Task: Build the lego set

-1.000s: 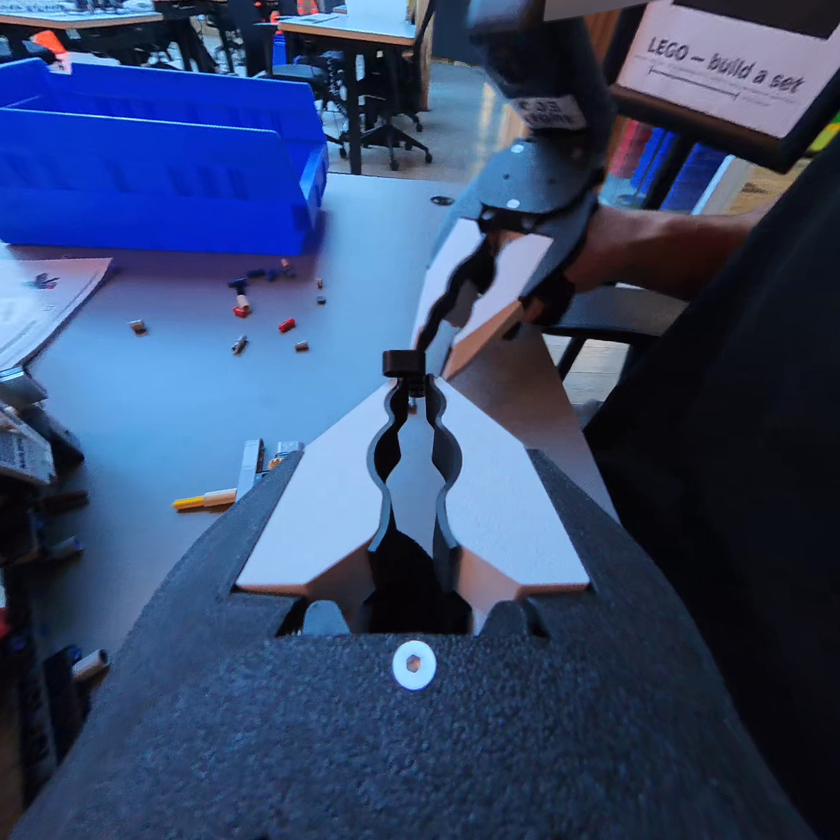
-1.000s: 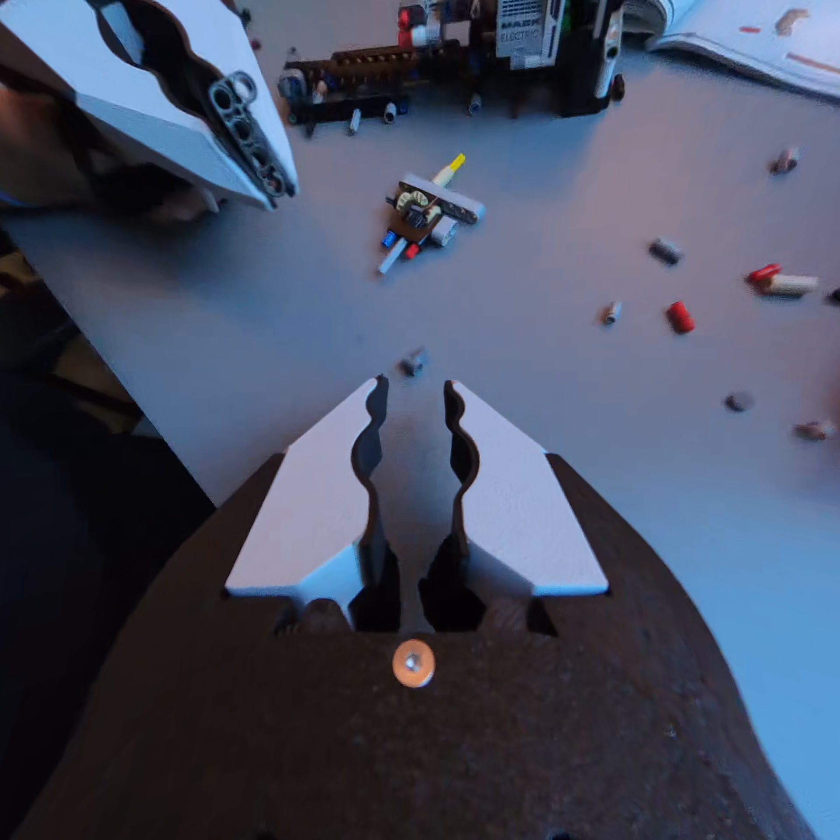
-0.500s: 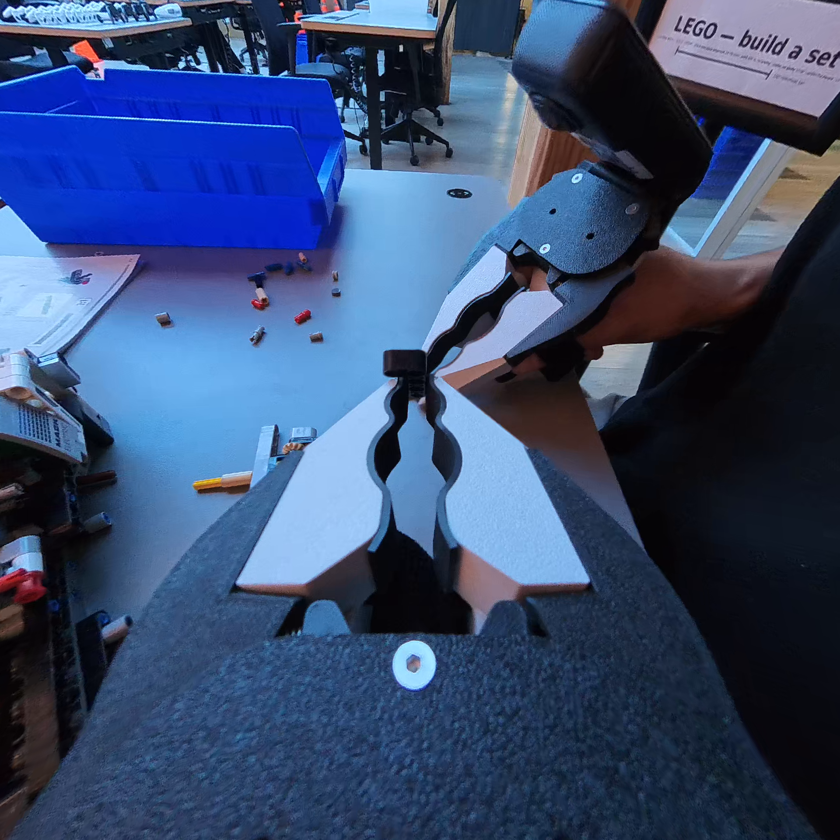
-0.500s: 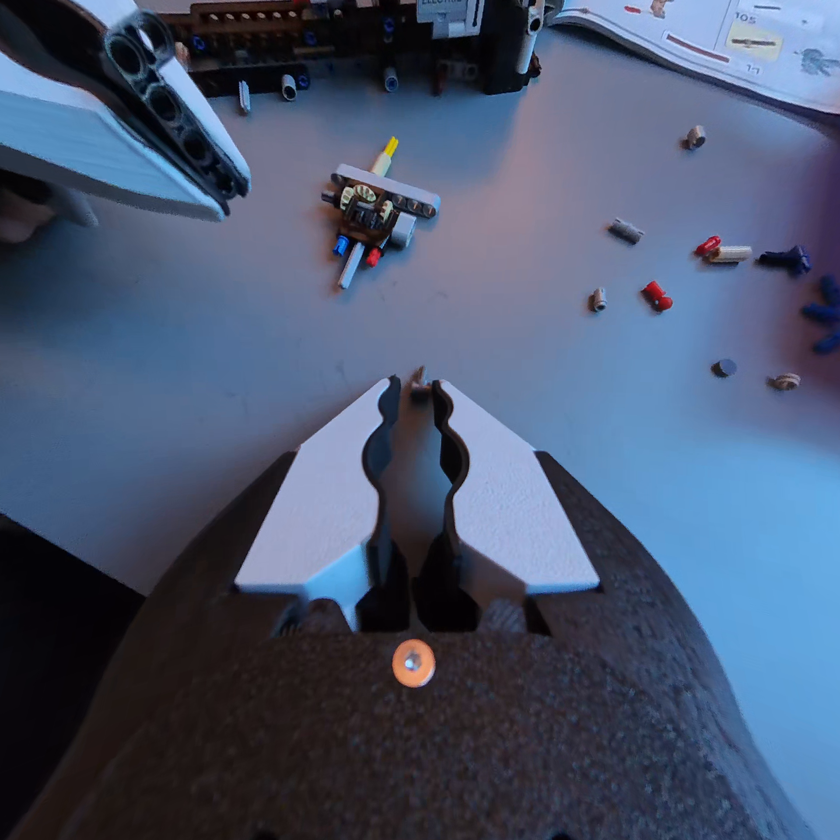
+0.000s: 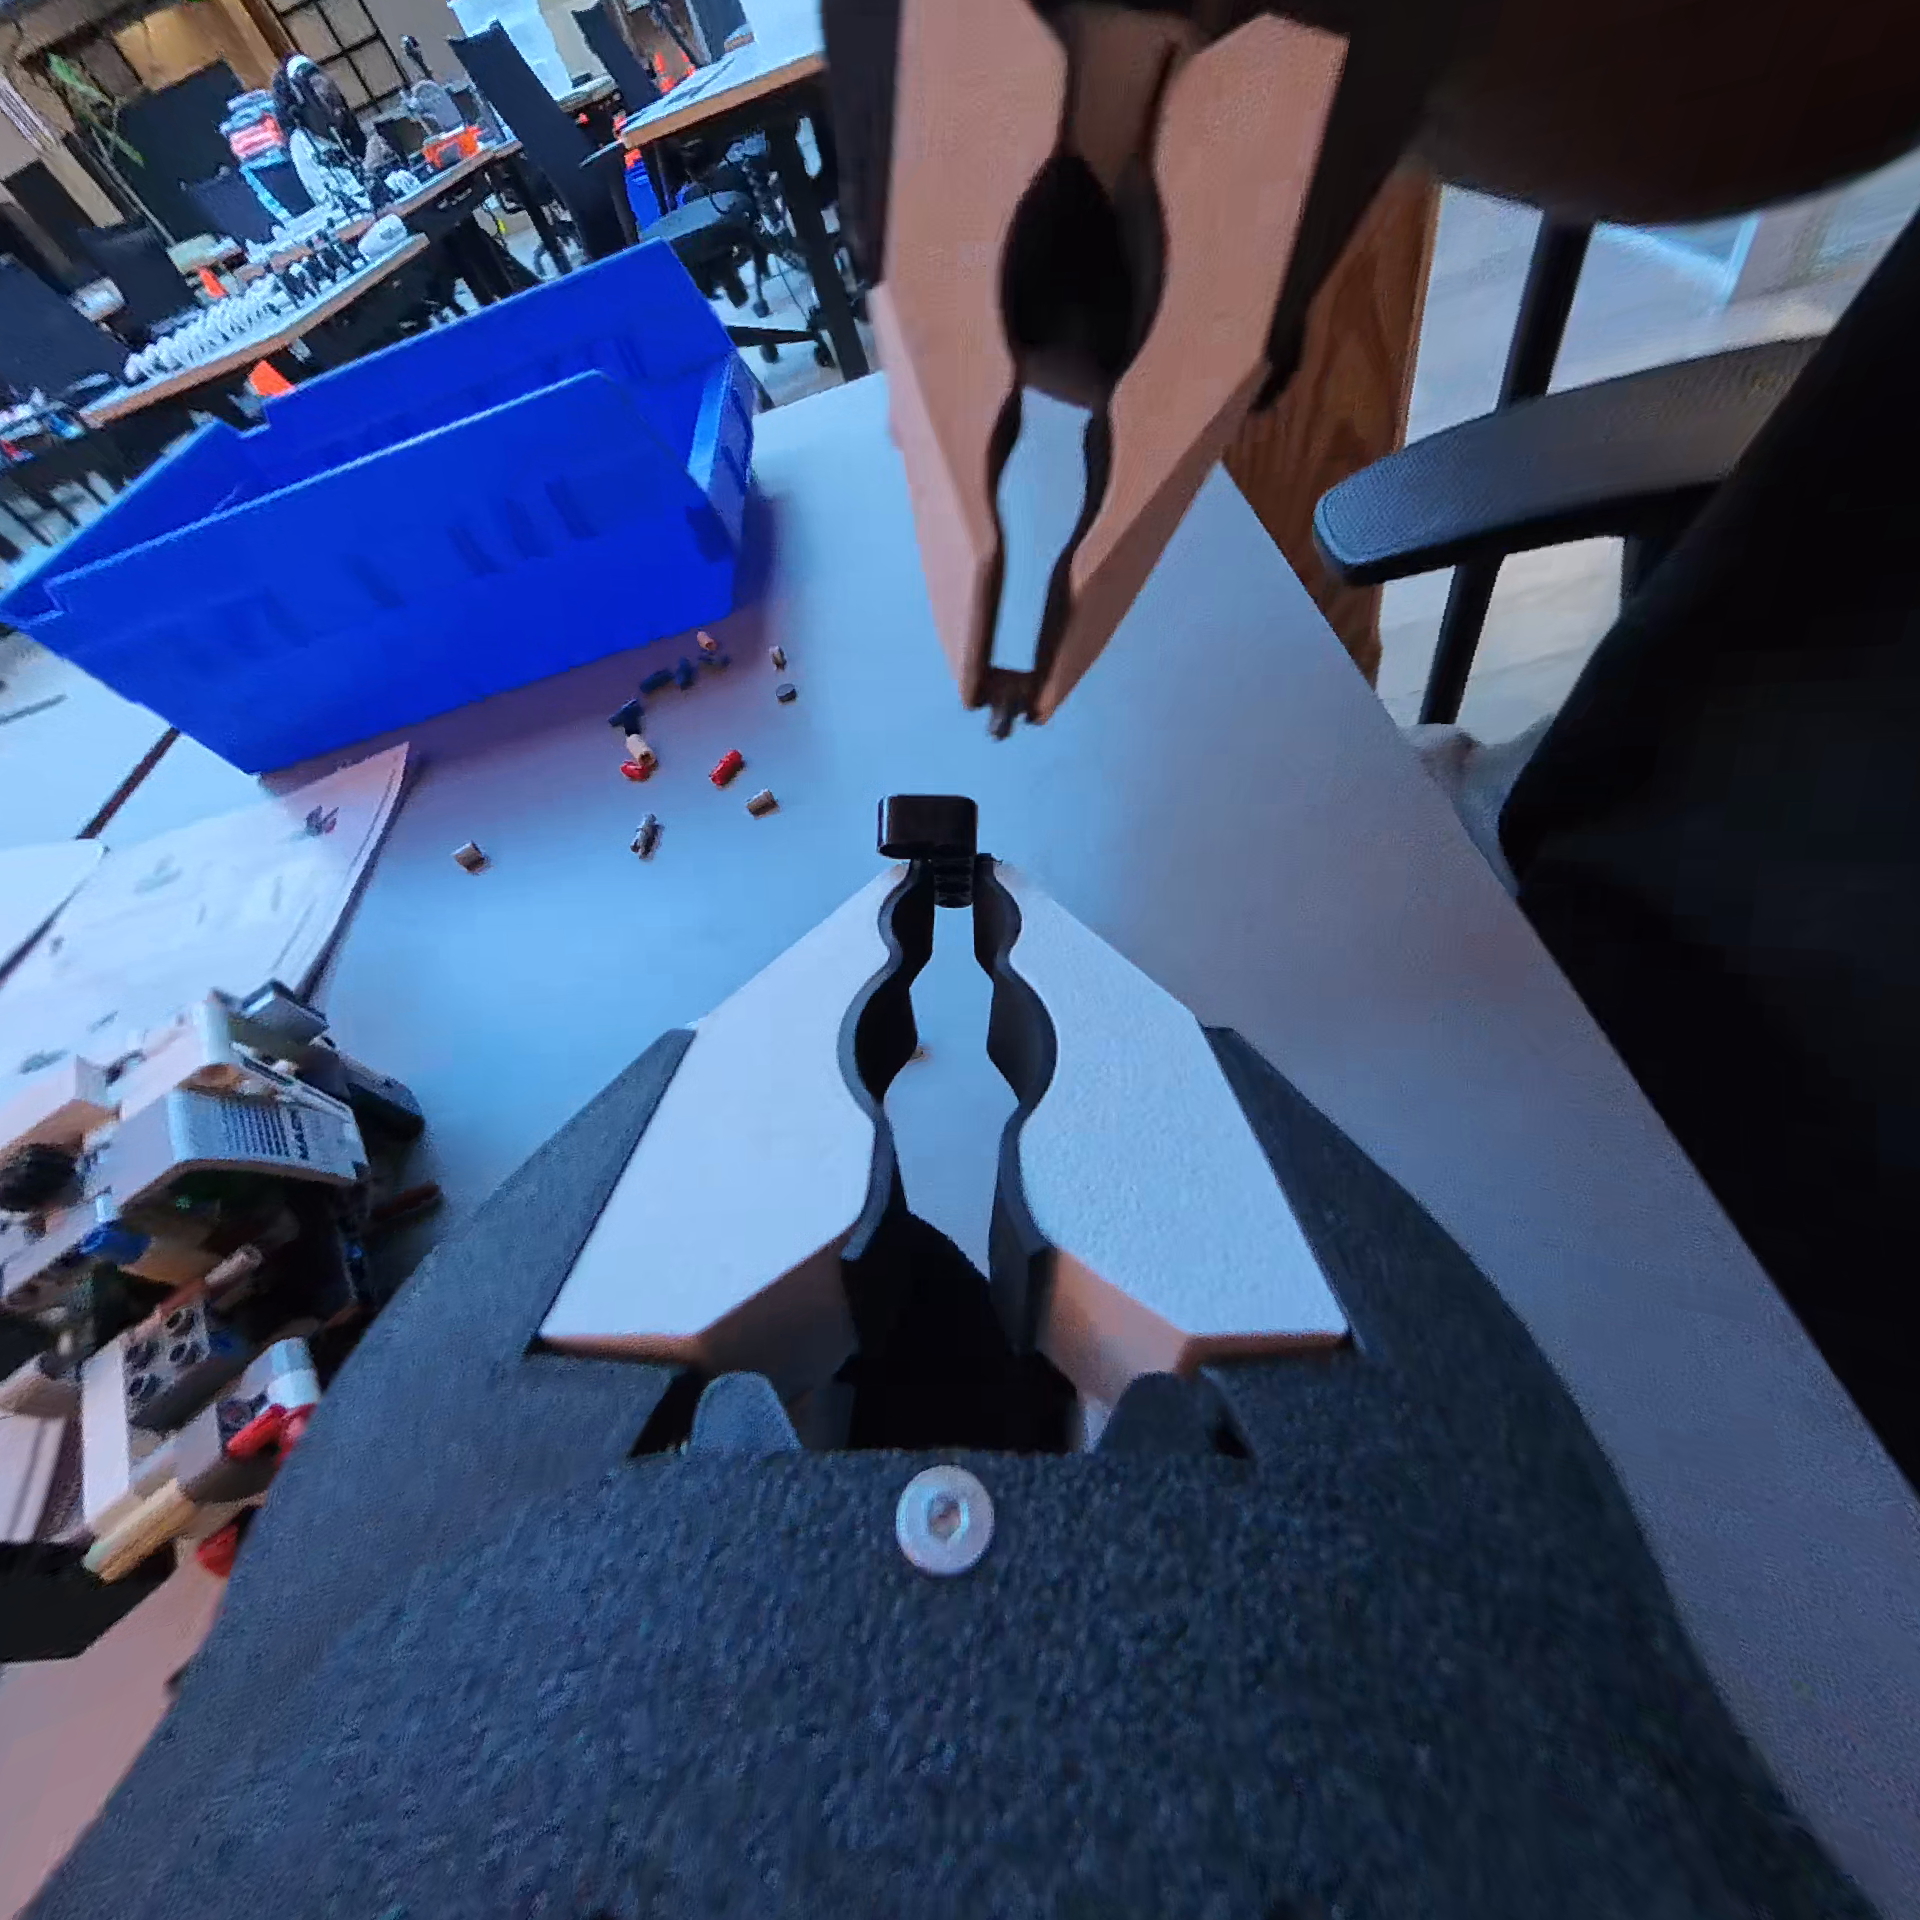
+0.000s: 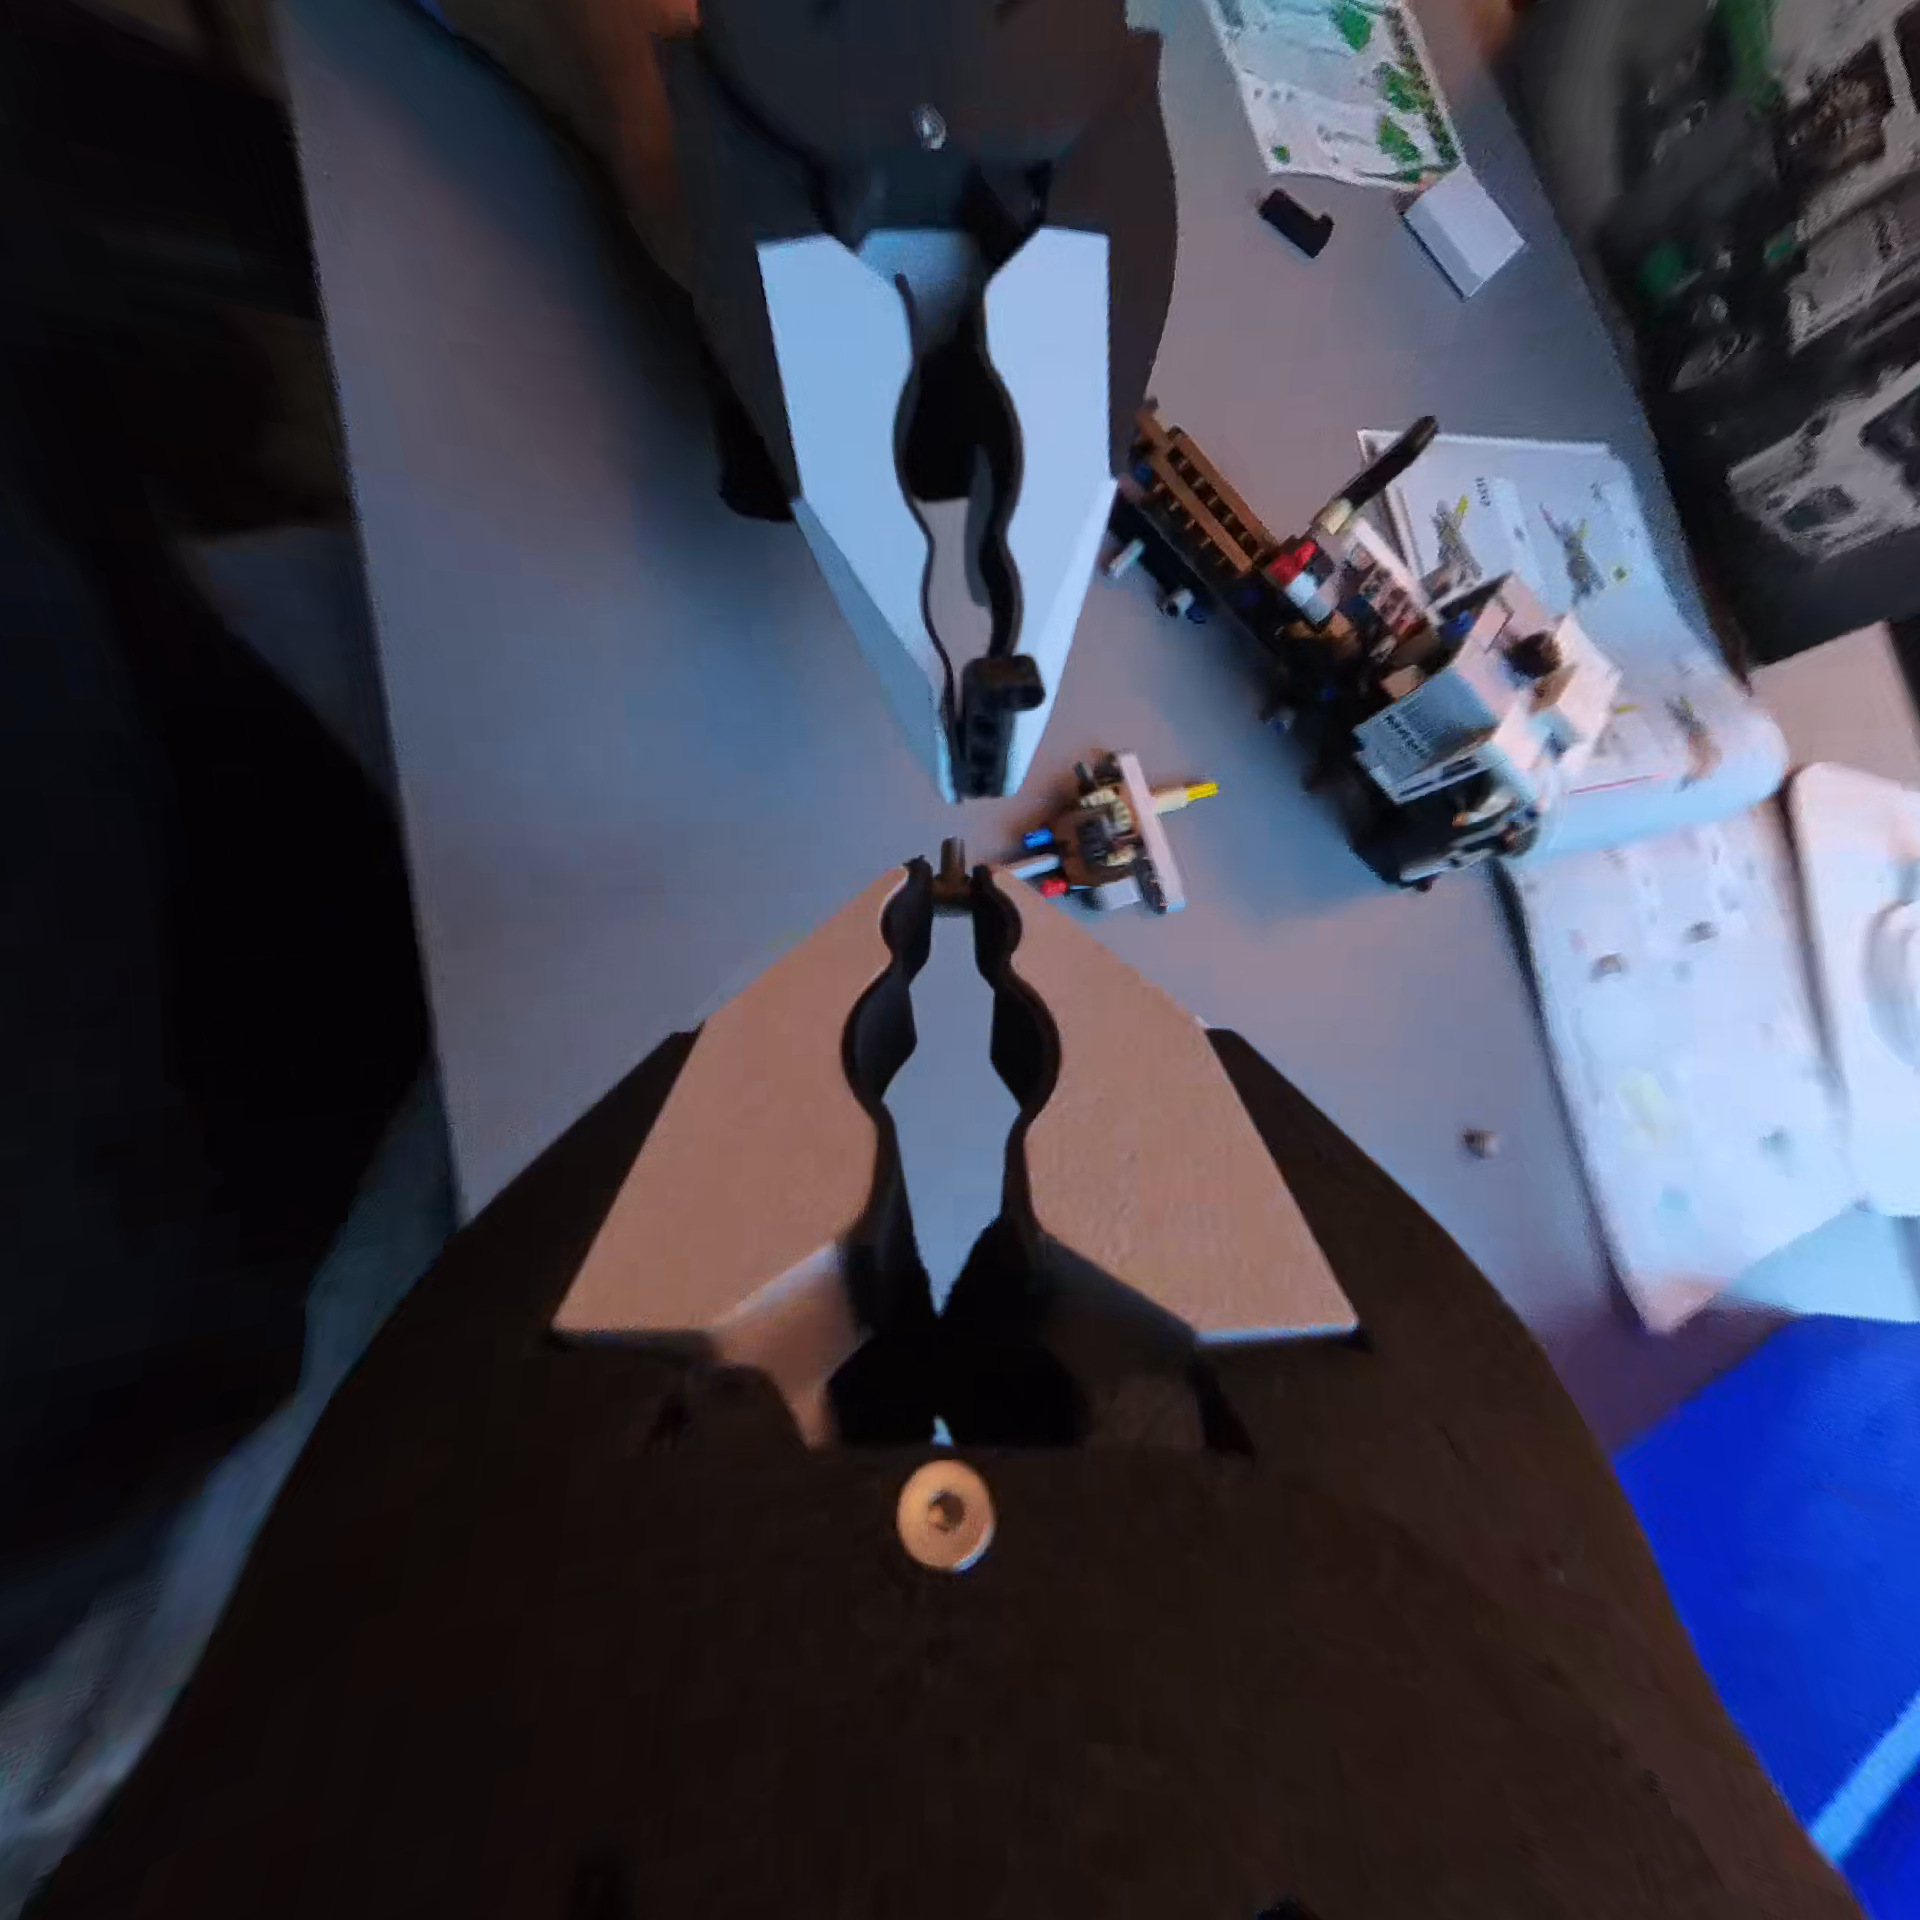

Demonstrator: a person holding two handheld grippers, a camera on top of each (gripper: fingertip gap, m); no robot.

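Observation:
My left gripper (image 5: 948, 878) is shut on a black holed beam (image 5: 928, 826), seen end-on in its tips. The beam also shows in the right wrist view (image 6: 992, 717), held by the left gripper (image 6: 977, 769). My right gripper (image 6: 948, 888) is shut on a small grey pin (image 6: 948, 864). In the left wrist view the right gripper (image 5: 1006, 696) hangs tips-down just above and beyond the beam, with the pin (image 5: 1003, 712) sticking out. The two grippers face tip to tip, a small gap apart, above the grey table (image 5: 1195, 790).
A small sub-assembly (image 6: 1112, 842) with a yellow axle lies just right of the tips. The large model (image 6: 1403, 665) stands at the right, on the left in the left wrist view (image 5: 177, 1195). Loose pins (image 5: 686, 748) lie before a blue bin (image 5: 416, 540). Instruction booklets (image 6: 1558, 582) lie nearby. A chair armrest (image 5: 1507, 499) is off the table edge. The grippers are tip to tip, or close to it.
My right gripper closed on the small pin on the table, lifted it and swung round to face the left gripper. The left gripper still holds the beam, now tilted toward the right one.

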